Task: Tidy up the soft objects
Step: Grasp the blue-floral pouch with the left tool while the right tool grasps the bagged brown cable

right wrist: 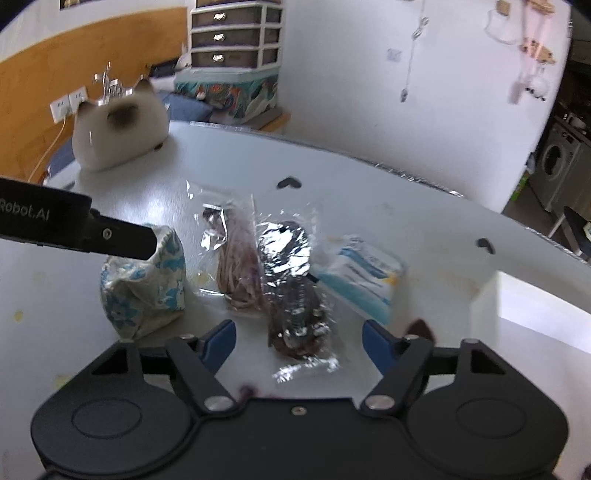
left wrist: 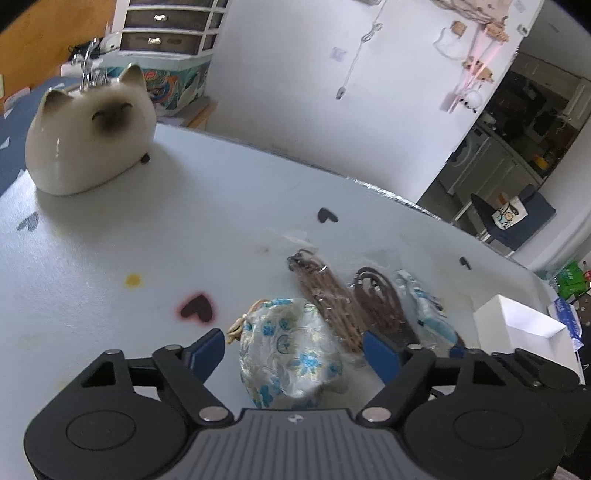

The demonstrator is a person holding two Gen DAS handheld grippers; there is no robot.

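A floral drawstring pouch (left wrist: pixel 288 354) in white and blue sits on the white table (left wrist: pixel 110 258), between the fingers of my left gripper (left wrist: pixel 293 338). The jaws stand open, with a gap on each side of the pouch. In the right wrist view one black left finger (right wrist: pixel 122 240) reaches over the pouch (right wrist: pixel 144 284). My right gripper (right wrist: pixel 299 328) is open over a clear packet of dark brown cord (right wrist: pixel 291 288), its pads apart from it. A packet of tan cord (right wrist: pixel 236 273) lies between pouch and dark packet. A blue and white packet (right wrist: pixel 365 273) lies to the right.
A ceramic cat (left wrist: pixel 88 133) with metal clips on top stands at the table's far left. A white box (right wrist: pixel 535 306) sits at the right edge. Heart stickers dot the tabletop. Beyond the table are a white wall and a drawer unit (right wrist: pixel 236 33).
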